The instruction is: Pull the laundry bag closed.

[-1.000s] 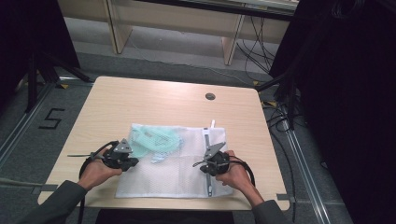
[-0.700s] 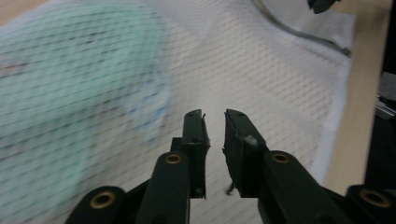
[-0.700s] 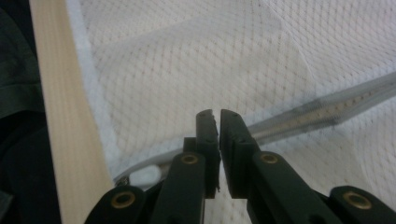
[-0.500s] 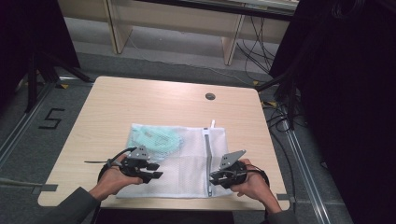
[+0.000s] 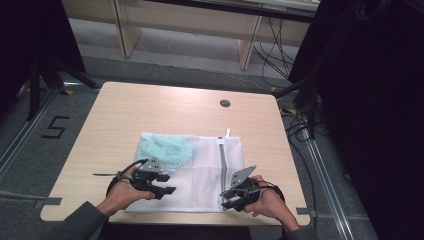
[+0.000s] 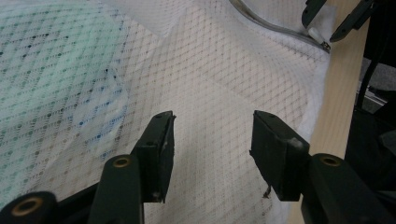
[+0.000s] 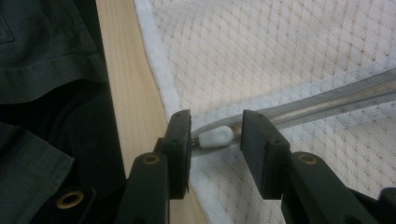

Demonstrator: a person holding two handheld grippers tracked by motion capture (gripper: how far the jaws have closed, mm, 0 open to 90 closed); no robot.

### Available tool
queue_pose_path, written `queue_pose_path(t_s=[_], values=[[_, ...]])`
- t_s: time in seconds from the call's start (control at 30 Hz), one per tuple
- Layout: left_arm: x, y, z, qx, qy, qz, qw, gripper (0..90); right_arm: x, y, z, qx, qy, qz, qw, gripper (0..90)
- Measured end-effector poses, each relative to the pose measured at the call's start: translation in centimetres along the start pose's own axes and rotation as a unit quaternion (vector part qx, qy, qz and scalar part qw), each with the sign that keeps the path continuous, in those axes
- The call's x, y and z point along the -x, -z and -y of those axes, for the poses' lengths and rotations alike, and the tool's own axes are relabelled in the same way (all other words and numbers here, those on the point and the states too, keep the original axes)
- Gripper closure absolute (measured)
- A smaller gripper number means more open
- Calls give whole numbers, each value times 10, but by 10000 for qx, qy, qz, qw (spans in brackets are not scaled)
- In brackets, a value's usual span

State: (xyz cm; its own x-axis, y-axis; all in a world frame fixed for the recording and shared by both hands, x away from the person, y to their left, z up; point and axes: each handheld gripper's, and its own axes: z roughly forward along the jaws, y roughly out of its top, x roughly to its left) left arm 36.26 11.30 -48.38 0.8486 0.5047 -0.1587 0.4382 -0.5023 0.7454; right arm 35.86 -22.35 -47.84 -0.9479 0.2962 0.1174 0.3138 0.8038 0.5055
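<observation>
Over mesh bag (image 5: 200, 170), tongs parted.

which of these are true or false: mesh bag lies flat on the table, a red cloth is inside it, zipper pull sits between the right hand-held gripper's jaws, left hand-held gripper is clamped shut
1. The mesh bag lies flat on the table. True.
2. A red cloth is inside it. False: the cloth is pale green.
3. The zipper pull sits between the jaws of the right hand-held gripper. True; they have just been opening.
4. The left hand-held gripper is clamped shut. False: its jaws stand apart above the mesh.
</observation>
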Motion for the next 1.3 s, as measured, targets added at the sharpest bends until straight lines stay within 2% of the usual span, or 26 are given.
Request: queue_pose_path(t_s=[0.13,0.17,0.23,0.27,0.33,0.37,0.43,0.5,0.53,0.57,0.6,1.03,1.07,1.3], values=[[0,-1,0,-37,-12,-5,10000,490,-1,-2,0,-27,46,-44,10000,632],[0,-1,0,-52,-3,-23,10000,490,0,-2,0,-22,155,-47,9999,632],[0,-1,1,-48,-16,0,10000,489,0,-3,-1,-71,144,-59,9999,644],[0,-1,1,-65,-20,4,10000,489,0,-3,-1,-73,215,-73,9997,652],[0,-1,1,-68,13,15,10000,488,0,-3,-1,-86,242,-116,9996,658],[1,-2,1,-62,98,16,9999,486,-1,-3,-1,-77,247,-126,9996,664],[-1,-2,1,-83,-21,13,10000,484,-1,-3,-1,-114,279,-186,9994,675],[-2,-1,1,-117,-22,-6,9999,482,-1,-2,-1,-119,362,-132,9992,687],[-1,-2,2,-107,104,-3,9999,481,-1,-2,-1,-106,347,-165,9992,694],[-1,-2,2,-98,110,-15,9999,480,-2,-2,-2,-87,349,-186,9992,703],[-2,-2,2,-98,42,-13,9999,479,-2,-1,-2,-125,373,-159,9991,721],[-1,-2,3,-142,94,-10,9999,471,-3,-1,-2,-135,449,-227,9986,805],[-2,-2,2,-169,52,-27,9998,470,-3,-1,-2,-129,443,-222,9987,805],[-2,-3,3,-157,82,19,9998,471,-3,-3,-2,-195,498,-271,9982,816]])
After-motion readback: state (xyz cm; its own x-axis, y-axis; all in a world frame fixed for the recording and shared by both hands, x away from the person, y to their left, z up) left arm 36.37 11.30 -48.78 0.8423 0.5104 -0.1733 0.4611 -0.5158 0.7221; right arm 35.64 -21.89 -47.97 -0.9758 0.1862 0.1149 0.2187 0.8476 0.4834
